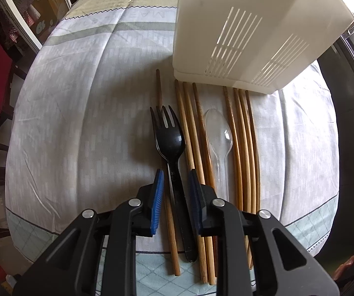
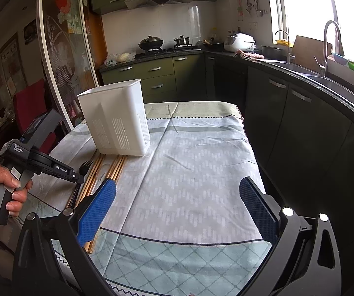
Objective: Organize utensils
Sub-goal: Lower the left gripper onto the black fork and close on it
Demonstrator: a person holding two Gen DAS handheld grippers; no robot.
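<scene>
On the cloth-covered table point(image 2: 201, 162), every utensil lies flat in a row just in front of the white slotted holder point(image 2: 117, 120), which stands upright; whether anything is inside it cannot be told from either view. Left gripper point(image 1: 175, 187), pointed steeply down, straddles the handle of the black fork point(image 1: 169, 143) with its jaws narrowed around it; whether the pads already press on the handle is unclear. Wooden chopsticks point(image 1: 242, 148) and a clear spoon point(image 1: 220, 135) lie alongside the fork, untouched. Right gripper point(image 2: 179, 207) hovers apart with its jaws spread wide and nothing between them. Judged progress: barely begun, with all visible pieces yet to go into the holder.
</scene>
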